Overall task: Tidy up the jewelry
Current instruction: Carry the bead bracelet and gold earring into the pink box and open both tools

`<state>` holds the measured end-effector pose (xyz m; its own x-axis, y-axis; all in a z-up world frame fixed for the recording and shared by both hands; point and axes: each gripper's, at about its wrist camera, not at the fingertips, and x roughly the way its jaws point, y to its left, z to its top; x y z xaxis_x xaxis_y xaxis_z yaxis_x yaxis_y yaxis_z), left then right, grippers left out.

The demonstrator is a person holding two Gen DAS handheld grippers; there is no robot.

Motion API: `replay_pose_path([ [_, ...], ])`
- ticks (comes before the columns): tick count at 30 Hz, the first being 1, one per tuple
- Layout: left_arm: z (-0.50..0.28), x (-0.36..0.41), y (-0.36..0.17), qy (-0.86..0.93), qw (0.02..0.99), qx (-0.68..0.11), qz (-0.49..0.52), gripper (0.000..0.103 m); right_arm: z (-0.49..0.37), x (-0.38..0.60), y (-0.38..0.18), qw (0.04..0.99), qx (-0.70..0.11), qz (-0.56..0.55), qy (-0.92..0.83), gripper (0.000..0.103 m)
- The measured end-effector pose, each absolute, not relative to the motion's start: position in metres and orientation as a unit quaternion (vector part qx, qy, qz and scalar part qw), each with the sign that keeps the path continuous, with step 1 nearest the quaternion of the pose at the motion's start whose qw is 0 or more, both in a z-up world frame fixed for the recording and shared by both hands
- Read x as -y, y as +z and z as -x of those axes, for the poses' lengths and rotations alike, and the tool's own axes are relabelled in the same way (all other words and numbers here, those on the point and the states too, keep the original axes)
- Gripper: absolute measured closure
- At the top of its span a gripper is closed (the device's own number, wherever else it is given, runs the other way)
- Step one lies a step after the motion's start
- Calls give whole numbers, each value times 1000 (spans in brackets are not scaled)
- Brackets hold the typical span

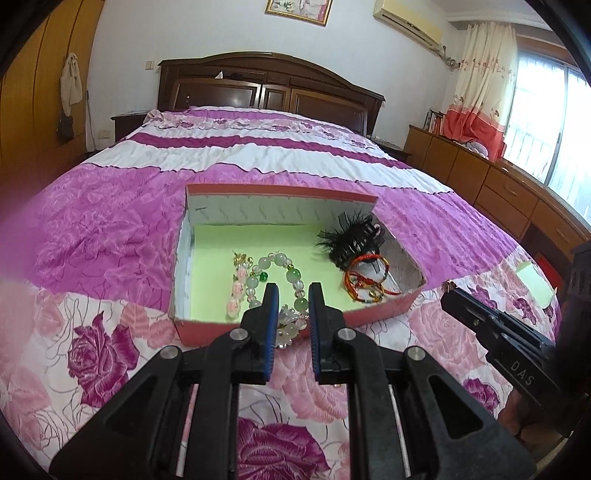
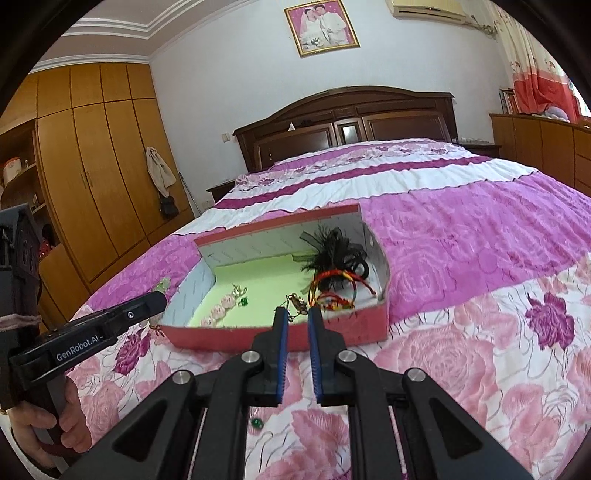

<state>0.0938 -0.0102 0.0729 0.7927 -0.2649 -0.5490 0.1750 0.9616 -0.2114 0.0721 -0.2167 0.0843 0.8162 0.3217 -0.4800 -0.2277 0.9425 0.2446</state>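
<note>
Two grippers hover over the near edge of a bed [image 1: 122, 206], both facing a shallow red box [image 1: 207, 326] that lies on the quilt. The left gripper [image 1: 293, 295] holds a pale bead bracelet [image 1: 291, 325] between its blue pads; the bracelet hangs over the box's near wall, partly hidden by the fingers. The right gripper [image 2: 295, 314] pinches a small gold ornament [image 2: 297, 303] at its tips, just above the near wall of the box.

Inside the box, on a light green lining, lie a jade bracelet [image 1: 275, 273] and a pink bead string [image 1: 238, 288] at the left. At the right corner sits a black feather clip [image 1: 351, 240], with red cords [image 1: 364, 284] touching it in front. The fingers of each gripper block the view of the middle of the near wall.

On the quilt under the right gripper lies one green bead [image 2: 256, 422]. Left of the box in the right view, something small with a red tassel [image 2: 159, 330] lies on the quilt; I cannot tell what it is.

The quilt has pink and purple roses near the camera, then purple and white bands. Behind stands a dark headboard [image 2: 351, 122], a framed photo [image 2: 320, 26] on the white wall, a wooden wardrobe [image 2: 92, 177] at the left, and a curtain [image 1: 476, 88] by the window at the right.
</note>
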Motion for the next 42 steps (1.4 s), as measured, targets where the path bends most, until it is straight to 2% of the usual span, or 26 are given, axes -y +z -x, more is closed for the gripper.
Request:
replay_pose_path([
  [17, -134, 9, 72, -106, 951, -279, 75, 95, -119, 203, 91, 955, -245, -77, 152, 91],
  [30, -160, 14, 50, -94, 955, -273, 69, 95, -154, 192, 80, 957, -242, -62, 145, 91],
  [42, -180, 15, 21, -92, 938, -326, 74, 95, -181, 189, 54, 947, -289, -60, 129, 90],
])
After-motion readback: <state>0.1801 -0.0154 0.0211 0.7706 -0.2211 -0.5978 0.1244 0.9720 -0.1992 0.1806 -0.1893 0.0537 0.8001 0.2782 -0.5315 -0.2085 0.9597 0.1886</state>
